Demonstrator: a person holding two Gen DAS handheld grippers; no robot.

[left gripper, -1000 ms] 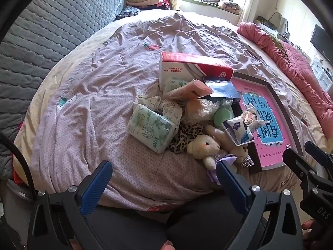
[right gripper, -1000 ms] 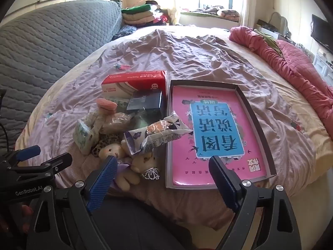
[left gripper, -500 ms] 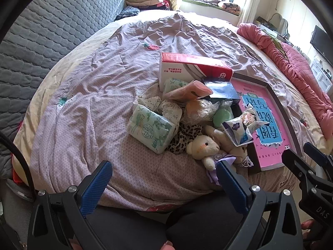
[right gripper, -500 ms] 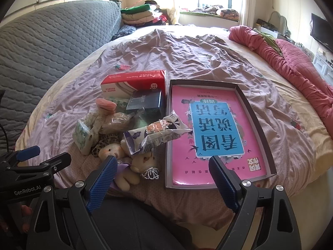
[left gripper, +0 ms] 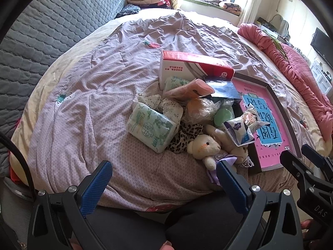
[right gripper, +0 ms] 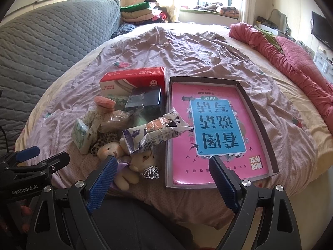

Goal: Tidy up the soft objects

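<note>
On the bed [left gripper: 87, 95], we are holding both grippers, left [left gripper: 162, 179] and right [right gripper: 163, 174], spread and empty, surveying the heap of soft things [right gripper: 116, 129] beside the tray [right gripper: 258, 116] meant, presumably, for sorting.

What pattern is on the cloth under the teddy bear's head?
Leopard spots, tan and black, on the cloth beside the teddy bear; clearest in the left wrist view.

I read "GenRobot.AI" on the left gripper [right gripper: 34, 159] body, "DAS" on the right gripper [left gripper: 310, 161] body. The pink book [right gripper: 216, 133] shows big upside-down Chinese characters, and "10" sits on the snack wrapper [right gripper: 154, 134].
</note>
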